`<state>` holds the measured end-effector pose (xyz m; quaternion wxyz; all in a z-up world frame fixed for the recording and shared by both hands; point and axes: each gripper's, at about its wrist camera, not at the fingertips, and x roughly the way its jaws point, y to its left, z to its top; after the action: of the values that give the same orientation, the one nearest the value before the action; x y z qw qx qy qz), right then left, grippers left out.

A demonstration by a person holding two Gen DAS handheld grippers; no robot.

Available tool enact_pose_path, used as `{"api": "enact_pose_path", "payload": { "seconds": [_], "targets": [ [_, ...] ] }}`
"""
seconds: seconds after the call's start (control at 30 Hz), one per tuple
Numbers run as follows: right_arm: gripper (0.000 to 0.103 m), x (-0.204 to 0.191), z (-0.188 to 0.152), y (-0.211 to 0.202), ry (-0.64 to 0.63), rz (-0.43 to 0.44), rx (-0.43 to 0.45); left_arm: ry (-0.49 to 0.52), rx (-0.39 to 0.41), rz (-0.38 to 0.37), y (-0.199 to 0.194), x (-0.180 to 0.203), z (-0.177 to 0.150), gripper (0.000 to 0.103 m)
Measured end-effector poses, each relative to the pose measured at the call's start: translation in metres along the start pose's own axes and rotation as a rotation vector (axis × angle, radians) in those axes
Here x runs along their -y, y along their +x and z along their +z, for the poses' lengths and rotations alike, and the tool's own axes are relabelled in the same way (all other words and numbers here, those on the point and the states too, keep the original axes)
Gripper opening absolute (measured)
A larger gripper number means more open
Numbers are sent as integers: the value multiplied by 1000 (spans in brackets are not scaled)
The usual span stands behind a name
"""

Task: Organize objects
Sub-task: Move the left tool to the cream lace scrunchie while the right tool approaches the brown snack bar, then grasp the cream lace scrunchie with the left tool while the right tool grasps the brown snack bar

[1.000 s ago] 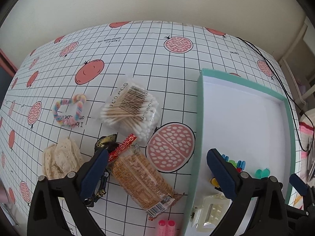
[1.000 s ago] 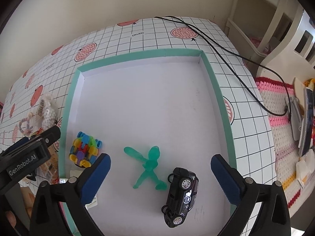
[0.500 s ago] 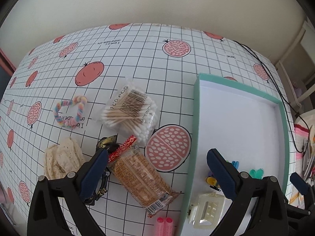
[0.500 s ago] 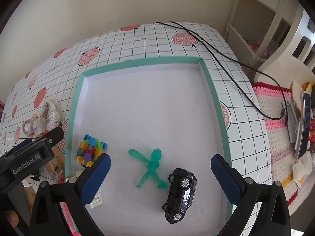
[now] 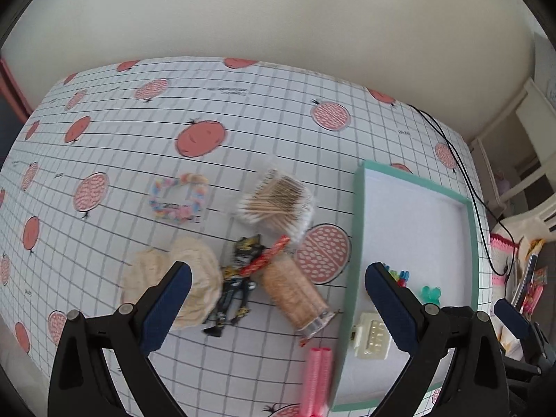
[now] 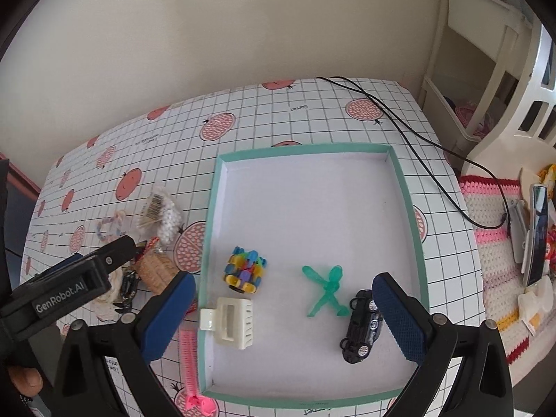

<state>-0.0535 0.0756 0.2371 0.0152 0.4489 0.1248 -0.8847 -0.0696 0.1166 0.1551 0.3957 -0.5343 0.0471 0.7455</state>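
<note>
A teal-rimmed white tray (image 6: 413, 222) (image 5: 358, 229) holds a colourful block toy (image 6: 246, 271), a green figure (image 6: 326, 290), a black toy car (image 6: 363, 333) and a cream hair claw (image 6: 231, 323) (image 5: 371, 335). Left of the tray lie a dark toy figure (image 5: 236, 285), a biscuit packet (image 5: 295, 292), a bag of cotton swabs (image 5: 278, 201), a pastel bracelet (image 5: 179, 198), a cream lace cloth (image 5: 180, 285) and pink hair rollers (image 5: 318, 378) (image 6: 189, 361). My left gripper (image 5: 278, 305) hovers open above the figure and packet. My right gripper (image 6: 283, 316) hangs open over the tray.
A black cable (image 6: 417, 153) runs across the table's far right corner. A crocheted pink mat (image 6: 497, 243) with a phone (image 6: 537, 232) and small items lies right of the table. White furniture (image 6: 486, 69) stands beyond. A hand (image 6: 24, 378) holds the left gripper's handle.
Both grippers have pulled back and up, so more of the table shows. The left view swung left: the dark figure and lace cloth now lie between its fingers. Objects have not moved.
</note>
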Motion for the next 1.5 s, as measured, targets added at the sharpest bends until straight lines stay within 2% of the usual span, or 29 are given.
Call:
{"api": "enact_pose_path", "payload": {
  "seconds": [0.1, 0.37, 0.67, 0.83, 0.93, 1.03, 1.33, 1.5],
  "targets": [
    [103, -22, -5, -4, -65, 56, 22, -39, 17, 7, -11, -23, -3, 100],
    [103, -73, -18, -3, -170, 108, 42, -124, 13, 21, -18, -77, -19, 100],
    [103, -114, -27, 9, -229, 174, 23, -205, 17, 8, -22, -125, -23, 100],
    [103, -128, -33, 25, -283, 204, 4, -252, -6, 39, -10, -148, -23, 100],
    [103, -129, -35, 35, -302, 212, -5, -279, -27, 44, 0, -155, -25, 100],
    [101, -130, -36, 45, -320, 267, -9, -296, -31, 44, 7, -157, -26, 100],
    [95, -128, -34, 66, -380, 275, 20, -296, -47, 41, 24, -148, -26, 100],
    [88, -130, -33, 76, -418, 297, 14, -306, -71, 45, 38, -147, -28, 100]
  ]
}}
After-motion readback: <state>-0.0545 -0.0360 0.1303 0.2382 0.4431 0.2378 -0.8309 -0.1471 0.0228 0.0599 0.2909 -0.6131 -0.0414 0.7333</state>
